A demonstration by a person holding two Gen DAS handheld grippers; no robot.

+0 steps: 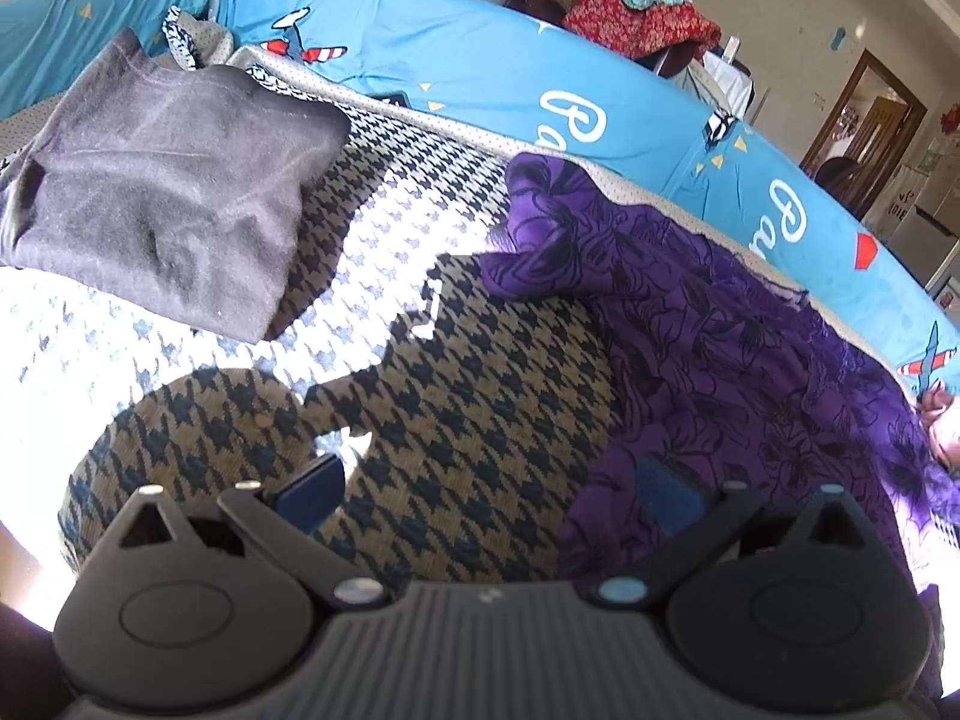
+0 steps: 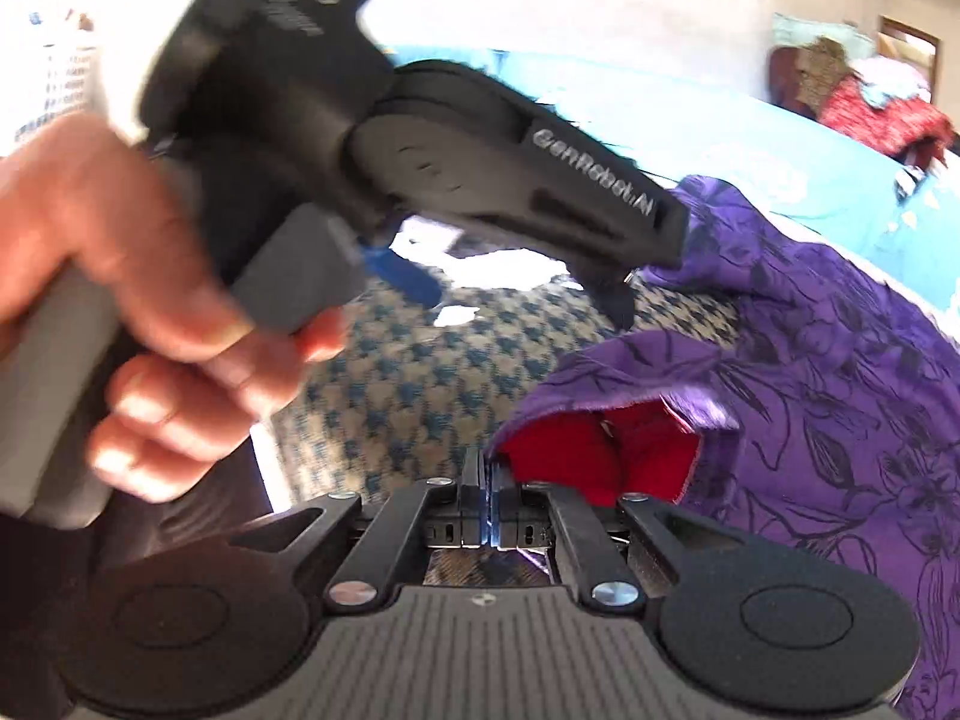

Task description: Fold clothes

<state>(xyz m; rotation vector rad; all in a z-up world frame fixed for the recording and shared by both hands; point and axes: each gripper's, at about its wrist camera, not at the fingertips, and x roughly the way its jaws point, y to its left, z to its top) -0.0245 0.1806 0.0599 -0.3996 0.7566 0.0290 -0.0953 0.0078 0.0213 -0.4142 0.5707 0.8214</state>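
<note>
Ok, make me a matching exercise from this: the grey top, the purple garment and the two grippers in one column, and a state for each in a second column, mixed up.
Things:
1. grey top
2. purple garment
3. left gripper
4. right gripper

States:
A. jaws wide open, nothing between them
B. folded
C. jaws shut, pinching fabric
D. unfolded, flower print

Pairs: 1-B, 2-D, 3-A, 4-C
</note>
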